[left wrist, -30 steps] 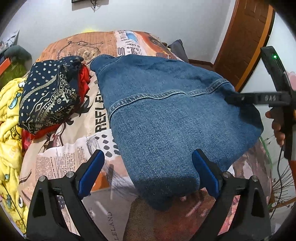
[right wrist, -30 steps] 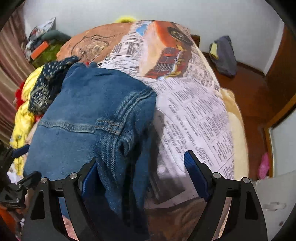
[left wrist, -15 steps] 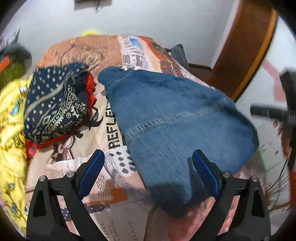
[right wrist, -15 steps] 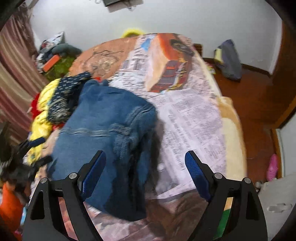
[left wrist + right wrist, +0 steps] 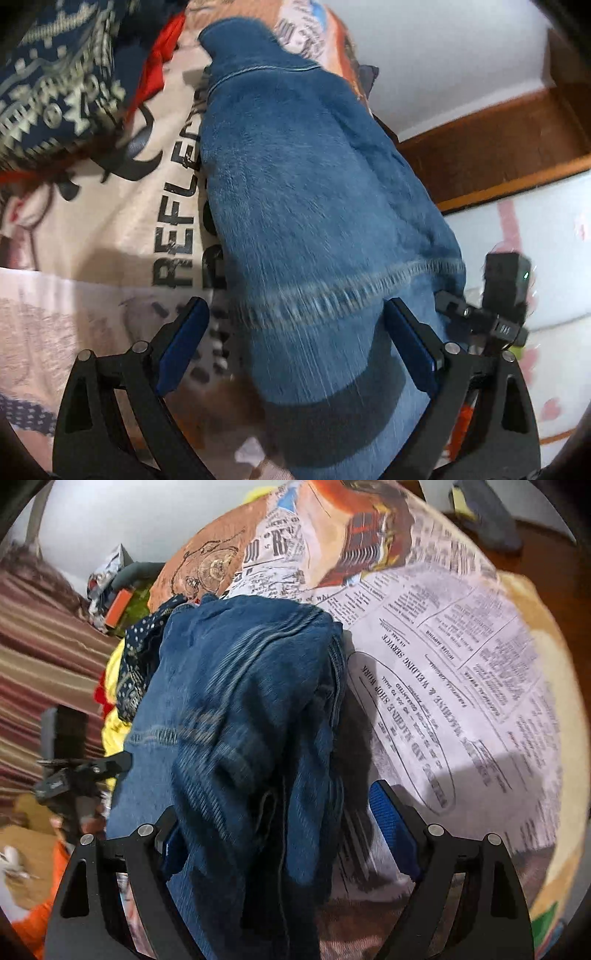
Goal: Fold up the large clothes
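Black gripper [image 5: 295, 347] (blue pads [image 5: 410, 350])

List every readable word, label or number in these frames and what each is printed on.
"REFLE", rest hidden by the jeans: bedspread.
"MACHINE & WELDING SERVICE": bedspread.
"MACHINE SHOP WORK": same bedspread, in the oval.
"HOUSE MOVING": small heading on the bedspread.
Fine newsprint columns: too small to read.
Label on the other gripper's mount: too blurred to read.

My left gripper [image 5: 295, 343] straddles the denim garment [image 5: 306, 206], whose near end runs off the frame at six o'clock, streaked with blur. At eleven o'clock the patterned navy cloth [image 5: 55, 85] is cropped. On my right view, denim hides the left pad of my right gripper [image 5: 280, 834]; I can't tell if it touches. At nine o'clock, the other gripper blurs.
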`<act>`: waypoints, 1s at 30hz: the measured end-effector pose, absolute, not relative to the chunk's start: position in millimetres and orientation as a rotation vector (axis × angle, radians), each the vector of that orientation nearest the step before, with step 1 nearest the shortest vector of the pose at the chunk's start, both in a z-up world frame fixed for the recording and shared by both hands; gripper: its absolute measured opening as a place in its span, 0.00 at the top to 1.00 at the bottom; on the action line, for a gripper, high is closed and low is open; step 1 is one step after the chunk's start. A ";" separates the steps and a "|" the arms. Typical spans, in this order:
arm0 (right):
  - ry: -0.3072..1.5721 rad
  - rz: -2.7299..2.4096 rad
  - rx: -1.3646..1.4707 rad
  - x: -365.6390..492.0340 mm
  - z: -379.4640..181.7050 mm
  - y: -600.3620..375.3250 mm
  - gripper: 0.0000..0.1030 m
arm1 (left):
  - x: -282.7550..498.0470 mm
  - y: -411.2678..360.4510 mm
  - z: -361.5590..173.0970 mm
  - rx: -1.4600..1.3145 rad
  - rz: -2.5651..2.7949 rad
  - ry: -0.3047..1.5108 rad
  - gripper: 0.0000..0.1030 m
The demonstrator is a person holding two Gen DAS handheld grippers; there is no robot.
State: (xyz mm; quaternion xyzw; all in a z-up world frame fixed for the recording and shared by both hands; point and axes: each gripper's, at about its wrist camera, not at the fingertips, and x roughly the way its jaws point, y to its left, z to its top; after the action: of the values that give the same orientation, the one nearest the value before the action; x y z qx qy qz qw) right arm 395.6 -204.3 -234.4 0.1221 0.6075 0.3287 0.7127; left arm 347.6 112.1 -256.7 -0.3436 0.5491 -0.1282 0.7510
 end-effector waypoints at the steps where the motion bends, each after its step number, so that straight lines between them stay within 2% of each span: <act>1: 1.361 0.743 0.292 399.0 -237.5 -204.0 0.17 | 351.6 111.4 -257.2 -0.748 -0.276 1.198 0.06; 9: 1.439 0.817 0.388 410.9 -254.3 -188.6 0.16 | 378.3 91.1 -255.0 -0.683 -0.306 1.207 0.06; 12: 1.448 0.826 0.365 412.3 -253.6 -184.7 0.15 | 385.3 91.7 -259.8 -0.721 -0.325 1.209 0.15; 15: 1.457 0.826 0.352 412.2 -251.7 -185.8 0.18 | 388.9 98.8 -260.9 -0.748 -0.321 1.205 0.29; 17: 1.452 0.826 0.347 410.5 -247.8 -185.6 0.31 | 386.9 103.3 -259.8 -0.736 -0.320 1.198 0.37; 23: 1.371 0.772 0.265 396.2 -221.5 -176.0 0.57 | 378.2 82.0 -222.8 -0.518 -0.310 1.140 0.54; 26: 1.321 0.772 0.224 387.3 -198.6 -171.4 0.65 | 371.0 70.7 -191.2 -0.425 -0.340 1.088 0.61; 30: 1.220 0.765 0.156 370.9 -161.5 -163.7 0.67 | 356.9 65.3 -148.1 -0.341 -0.350 0.992 0.64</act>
State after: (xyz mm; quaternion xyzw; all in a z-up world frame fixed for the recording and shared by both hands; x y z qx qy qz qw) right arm 370.9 -163.7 -161.5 0.0714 0.5581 0.3499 0.7490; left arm 356.9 65.3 -148.1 -0.1618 0.4712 -0.1663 0.8510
